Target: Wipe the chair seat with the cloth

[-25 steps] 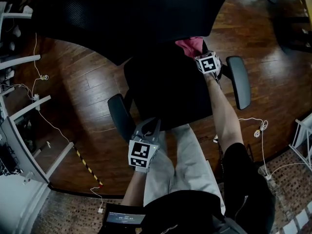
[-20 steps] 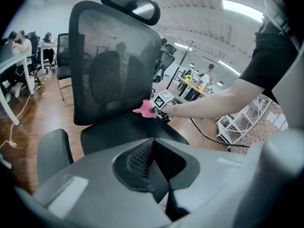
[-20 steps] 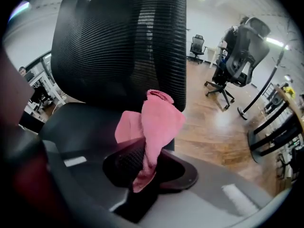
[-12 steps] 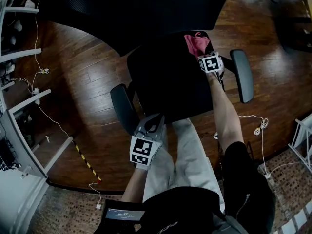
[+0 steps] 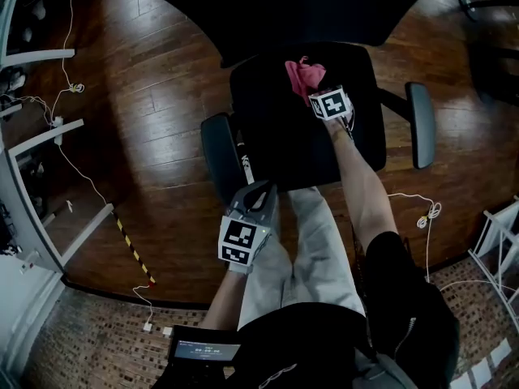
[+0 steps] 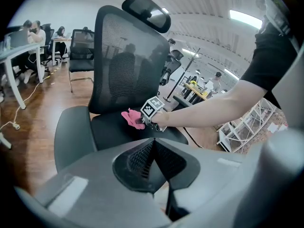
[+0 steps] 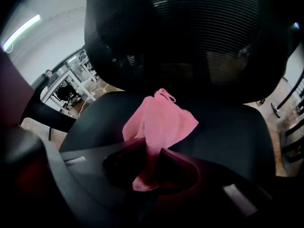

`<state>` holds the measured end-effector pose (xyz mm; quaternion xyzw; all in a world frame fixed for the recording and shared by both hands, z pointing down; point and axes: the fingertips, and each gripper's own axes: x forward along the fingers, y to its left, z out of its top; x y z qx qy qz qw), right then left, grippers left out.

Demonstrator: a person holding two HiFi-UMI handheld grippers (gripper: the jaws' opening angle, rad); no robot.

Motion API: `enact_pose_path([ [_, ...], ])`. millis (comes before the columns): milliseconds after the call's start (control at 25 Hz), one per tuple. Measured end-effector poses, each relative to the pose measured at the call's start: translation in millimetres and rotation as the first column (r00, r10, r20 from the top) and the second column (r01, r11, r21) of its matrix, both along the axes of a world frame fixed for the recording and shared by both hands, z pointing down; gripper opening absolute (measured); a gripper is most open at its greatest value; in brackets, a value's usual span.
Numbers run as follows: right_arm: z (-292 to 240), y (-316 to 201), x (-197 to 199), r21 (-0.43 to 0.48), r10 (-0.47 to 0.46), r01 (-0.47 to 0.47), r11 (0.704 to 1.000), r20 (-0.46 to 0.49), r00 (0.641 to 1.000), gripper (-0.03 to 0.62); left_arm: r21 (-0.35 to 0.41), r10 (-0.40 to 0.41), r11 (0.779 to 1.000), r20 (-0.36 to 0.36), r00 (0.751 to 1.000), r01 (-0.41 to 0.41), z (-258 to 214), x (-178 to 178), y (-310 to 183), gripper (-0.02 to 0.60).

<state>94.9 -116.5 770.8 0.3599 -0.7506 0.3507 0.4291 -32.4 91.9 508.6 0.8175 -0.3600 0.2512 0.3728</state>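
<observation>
- Cloth (image 7: 159, 122), pink and bunched, was clamped by its lower end between the jaws of the right gripper (image 7: 152, 163). The rest of it fanned out ahead of the jaws over the black chair seat (image 7: 228, 127).
- Just beyond that gripper and the cloth rose the dark mesh backrest (image 7: 190, 37).
- The left gripper (image 6: 153, 148) had its jaws pressed together with nothing between them. It hung just off the seat's front edge, with the seat ahead of it and the cloth farther ahead.
- One armrest (image 5: 217, 156) lay just ahead of the left gripper, slightly to its left.
- The other armrest (image 5: 420, 124) lay to the right of the right gripper.
- Wooden floor (image 5: 146, 136) showed below both grippers.
</observation>
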Motion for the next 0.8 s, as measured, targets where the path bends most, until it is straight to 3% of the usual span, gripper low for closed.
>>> enact_pose_path([
  [240,-4,10,-70,-0.010,-0.047,0.047,0.999,0.052,0.998,0.060,0.009,-0.088,0.996,-0.016,0.996,0.088,-2,-27,6,-0.006],
  [520,-15,18,-136,-0.014,-0.110,0.112,0.994,0.117,0.987,0.060,-0.005,-0.128,0.992,-0.026,0.991,0.128,3,-43,20,-0.007],
  [800,-38,40,-192,0.000,-0.197,0.203,0.979,0.231,0.953,0.060,0.009,-0.164,0.986,-0.024,0.986,0.164,-1,-50,24,-0.007],
])
